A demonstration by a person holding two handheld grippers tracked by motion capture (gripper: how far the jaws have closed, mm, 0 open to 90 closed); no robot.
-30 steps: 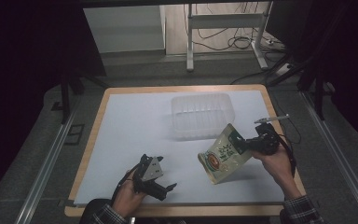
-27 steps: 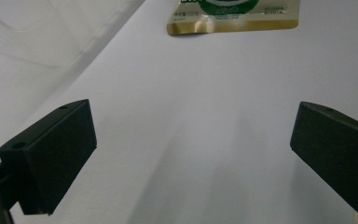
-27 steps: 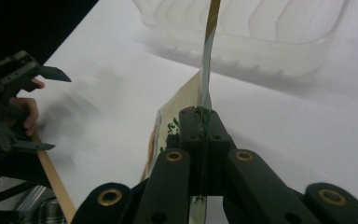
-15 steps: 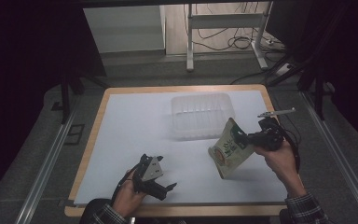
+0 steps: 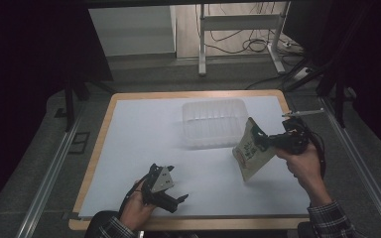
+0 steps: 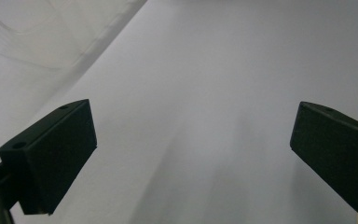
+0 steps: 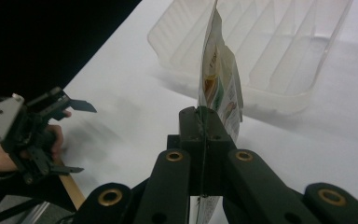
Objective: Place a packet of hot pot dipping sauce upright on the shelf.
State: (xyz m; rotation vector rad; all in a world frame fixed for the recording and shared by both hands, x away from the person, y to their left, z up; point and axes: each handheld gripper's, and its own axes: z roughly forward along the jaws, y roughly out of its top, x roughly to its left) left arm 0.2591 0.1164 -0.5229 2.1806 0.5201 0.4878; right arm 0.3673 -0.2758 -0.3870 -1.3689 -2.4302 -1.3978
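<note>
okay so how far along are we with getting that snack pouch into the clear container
Done: the right tongs are shut on the snack pouch, lifted off the white table. In hand: the pouch hangs just beside the clear container, near its right corner. Left: moving it over the container, which looks empty, and releasing it. The left tongs rest open near the front edge, holding nothing.

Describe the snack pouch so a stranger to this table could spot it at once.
Start at the white table and find the clear plastic tray near its far edge. Just to the tray's right, the right gripper pinches a flat pouch by its edge, lifted off the surface. It is the one printed, colourful item, cream with green lettering; the tray is plain and see-through.
</note>
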